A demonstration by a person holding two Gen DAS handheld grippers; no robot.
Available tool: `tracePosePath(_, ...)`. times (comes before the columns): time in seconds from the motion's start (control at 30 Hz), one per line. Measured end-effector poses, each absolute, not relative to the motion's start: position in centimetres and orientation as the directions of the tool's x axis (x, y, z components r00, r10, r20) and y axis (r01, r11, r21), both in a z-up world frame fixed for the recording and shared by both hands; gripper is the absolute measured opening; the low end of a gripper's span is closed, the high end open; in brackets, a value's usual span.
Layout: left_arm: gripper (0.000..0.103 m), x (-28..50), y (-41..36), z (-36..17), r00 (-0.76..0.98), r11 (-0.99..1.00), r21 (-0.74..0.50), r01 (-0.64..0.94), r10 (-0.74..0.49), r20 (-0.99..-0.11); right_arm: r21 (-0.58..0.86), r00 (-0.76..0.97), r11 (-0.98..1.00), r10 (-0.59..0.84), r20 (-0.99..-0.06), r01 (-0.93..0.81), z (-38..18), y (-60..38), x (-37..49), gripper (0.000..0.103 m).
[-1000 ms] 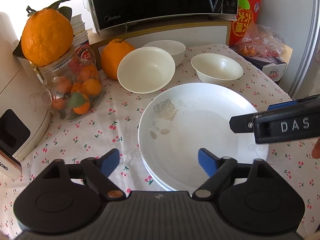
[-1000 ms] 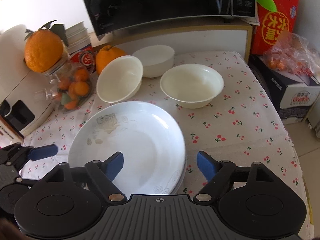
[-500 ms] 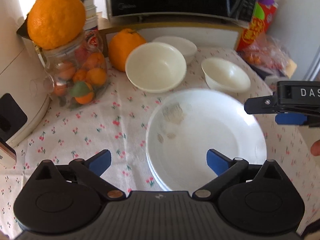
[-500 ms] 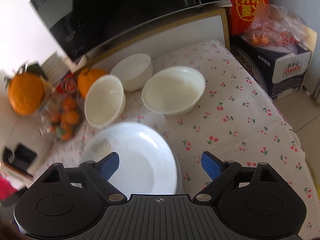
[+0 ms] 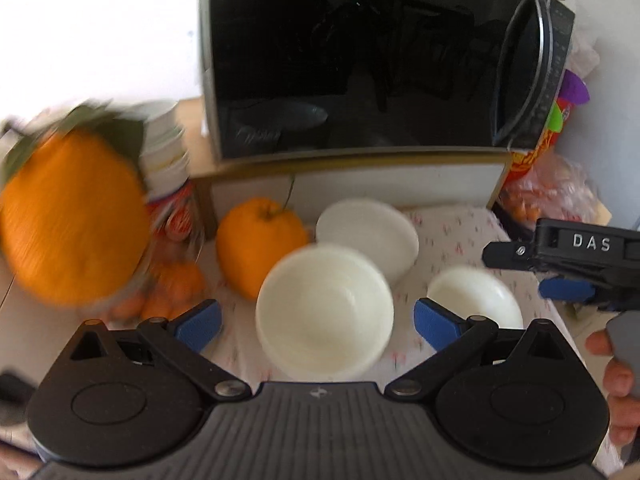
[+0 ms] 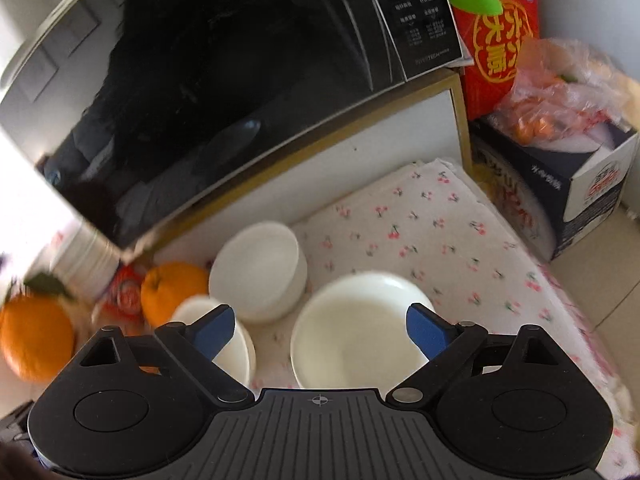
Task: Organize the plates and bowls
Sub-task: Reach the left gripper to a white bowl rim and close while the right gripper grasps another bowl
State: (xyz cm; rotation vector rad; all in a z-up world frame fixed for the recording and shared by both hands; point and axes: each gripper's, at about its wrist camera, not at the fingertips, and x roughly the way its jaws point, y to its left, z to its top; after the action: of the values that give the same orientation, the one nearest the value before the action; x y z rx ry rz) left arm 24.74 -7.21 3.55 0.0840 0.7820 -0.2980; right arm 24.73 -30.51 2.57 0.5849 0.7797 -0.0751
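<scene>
Three white bowls stand on the cherry-print tablecloth (image 6: 440, 236) in front of the microwave. In the left wrist view my left gripper (image 5: 316, 326) hangs open above the nearest bowl (image 5: 324, 312), whose rim shows between the blue pads without touching them. A second bowl (image 5: 368, 236) sits behind it and a third bowl (image 5: 476, 300) to the right. My right gripper (image 6: 320, 332) is over that third bowl (image 6: 352, 332); its jaws are opening and grip nothing. The right gripper (image 5: 520, 276) also shows at the left wrist view's right edge. The plates are out of view.
A black microwave (image 5: 360, 60) on a shelf blocks the back. A large orange (image 5: 260, 244) lies left of the bowls, and another orange (image 5: 68, 220) tops a fruit jar at far left. A red box (image 6: 496, 36), a fruit bag (image 6: 560, 100) and a dark carton (image 6: 580, 192) stand at the right.
Both grippers have moved forward from over the plate stack to over the bowls. The plates have dropped out of view. Both pairs of jaws stand wider than before.
</scene>
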Motion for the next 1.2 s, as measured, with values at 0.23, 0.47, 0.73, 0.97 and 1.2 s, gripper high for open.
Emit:
tracePosePath(0.23,0.096,29.7,-10.1,2.6,0.695,0.927,0.005,0.375,-0.277,-0.663,0.590,0.776,0.769,0.208,-0.595,0.246,0.1,-33.2,28.7,0.094)
tracePosePath(0.47,0.060,33.2,-11.8,0.2,0.692,0.903,0.081,0.423,-0.263,-0.672,0.677,0.780,0.704,0.294,-0.552,0.214,-3.3,-33.9,31.3,0.084)
tracePosePath(0.73,0.037,35.3,-13.1,-1.0,0.663,0.870,0.159,0.467,-0.225,-0.714,0.693,0.751,0.694,0.348,-0.561,0.196,-5.1,-33.5,33.2,0.045)
tracePosePath(0.97,0.030,36.0,-14.2,-1.8,0.653,0.841,0.227,0.492,-0.183,-0.735,0.703,0.739,0.690,0.380,-0.556,0.174,-5.5,-32.2,34.1,0.032)
tracePosePath(1.2,0.027,35.5,-15.3,-3.2,0.658,0.785,0.334,0.522,-0.121,-0.743,0.657,0.721,0.732,0.355,-0.595,0.181,-5.9,-31.0,34.5,0.020)
